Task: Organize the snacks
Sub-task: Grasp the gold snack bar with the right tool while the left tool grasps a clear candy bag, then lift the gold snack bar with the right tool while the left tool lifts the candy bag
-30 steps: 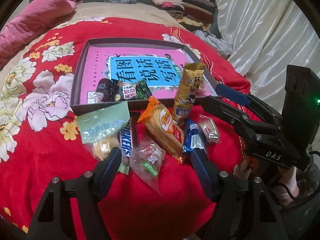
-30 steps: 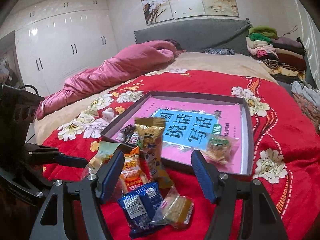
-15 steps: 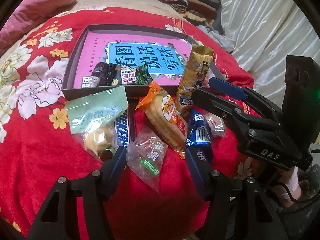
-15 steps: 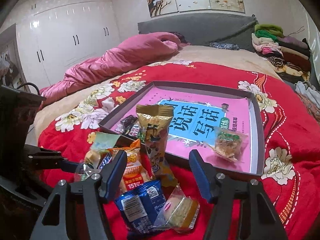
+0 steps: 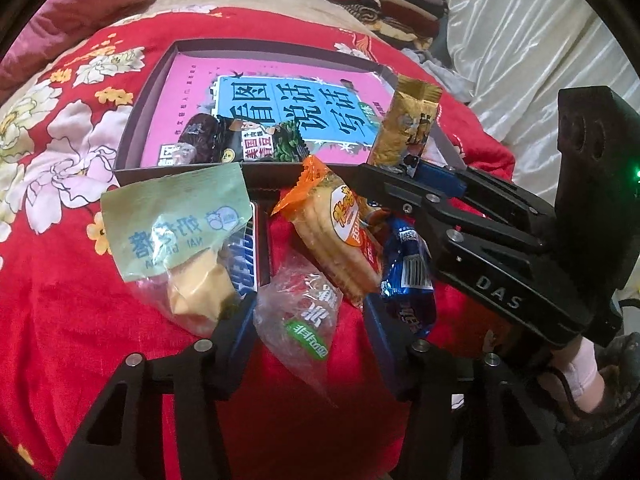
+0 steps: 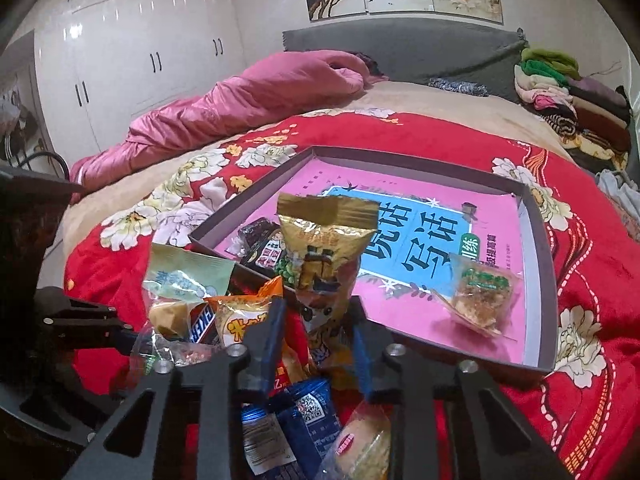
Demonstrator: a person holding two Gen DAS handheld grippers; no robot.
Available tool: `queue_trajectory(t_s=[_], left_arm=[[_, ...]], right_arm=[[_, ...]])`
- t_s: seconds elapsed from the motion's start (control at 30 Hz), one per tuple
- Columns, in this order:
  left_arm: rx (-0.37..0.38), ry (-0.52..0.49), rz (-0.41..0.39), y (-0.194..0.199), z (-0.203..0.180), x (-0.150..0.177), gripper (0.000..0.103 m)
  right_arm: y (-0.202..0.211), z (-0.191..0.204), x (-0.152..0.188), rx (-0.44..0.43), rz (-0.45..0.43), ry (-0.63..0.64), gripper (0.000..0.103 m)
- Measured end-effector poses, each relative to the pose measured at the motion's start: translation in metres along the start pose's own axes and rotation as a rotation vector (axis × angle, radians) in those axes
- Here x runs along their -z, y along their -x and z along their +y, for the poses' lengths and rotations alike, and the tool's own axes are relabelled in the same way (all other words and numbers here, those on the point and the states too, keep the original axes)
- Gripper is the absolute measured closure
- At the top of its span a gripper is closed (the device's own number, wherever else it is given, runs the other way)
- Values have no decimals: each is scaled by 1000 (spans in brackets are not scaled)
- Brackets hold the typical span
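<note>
Loose snacks lie in a heap on the red floral bedspread in front of a grey tray [image 5: 134,120] lined with a pink book. My left gripper [image 5: 308,320] straddles a clear packet with a green label [image 5: 304,320]. Its jaws are closing, with a gap still showing at the right pad. My right gripper [image 6: 316,320], also visible from the side [image 5: 392,168], is closing and its pads pinch the lower end of an upright gold snack packet [image 6: 324,248]. Beside these lie a green-topped cake packet [image 5: 172,224], an orange cracker packet [image 5: 336,240] and a blue packet [image 5: 408,276].
Dark packets [image 5: 248,144] sit in the tray's near corner, and a clear packet of brown crisp [image 6: 480,300] lies at its right side. A pink quilt [image 6: 240,100] is bunched at the bed's left. Folded clothes [image 6: 560,88] are stacked at the far right, a white curtain [image 5: 540,40] beyond.
Both pairs of jaws have narrowed. The left gripper sank onto the clear packet. The right gripper slid forward and closed on the gold packet, which had stood beyond its fingers.
</note>
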State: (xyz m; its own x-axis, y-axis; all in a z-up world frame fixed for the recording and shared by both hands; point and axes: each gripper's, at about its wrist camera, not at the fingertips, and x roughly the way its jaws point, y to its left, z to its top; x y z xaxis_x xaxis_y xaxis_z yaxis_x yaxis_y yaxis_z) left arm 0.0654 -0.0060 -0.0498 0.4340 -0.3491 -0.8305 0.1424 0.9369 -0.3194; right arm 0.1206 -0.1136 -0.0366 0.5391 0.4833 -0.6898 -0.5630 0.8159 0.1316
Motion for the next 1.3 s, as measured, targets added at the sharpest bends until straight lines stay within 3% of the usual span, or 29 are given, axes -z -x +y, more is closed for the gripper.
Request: queue_trajectory(t_s=[0.1,0.17,0.93,1.3], left_arm=[[2,7,1,-2,1,-2,63],[5,13,3,-4,2,-3,65],[40,6,-70,30,-4,-13,67],[31,14,-121,47,-2,-22,67]], right_arm=[[1,-2,1,5,-1,-7,80],[3,-6,0,-3,-7,-25,80],[42,-22,-11,-79,-151,-121,85],[60,-30,-14,-73,-217,-145,85]])
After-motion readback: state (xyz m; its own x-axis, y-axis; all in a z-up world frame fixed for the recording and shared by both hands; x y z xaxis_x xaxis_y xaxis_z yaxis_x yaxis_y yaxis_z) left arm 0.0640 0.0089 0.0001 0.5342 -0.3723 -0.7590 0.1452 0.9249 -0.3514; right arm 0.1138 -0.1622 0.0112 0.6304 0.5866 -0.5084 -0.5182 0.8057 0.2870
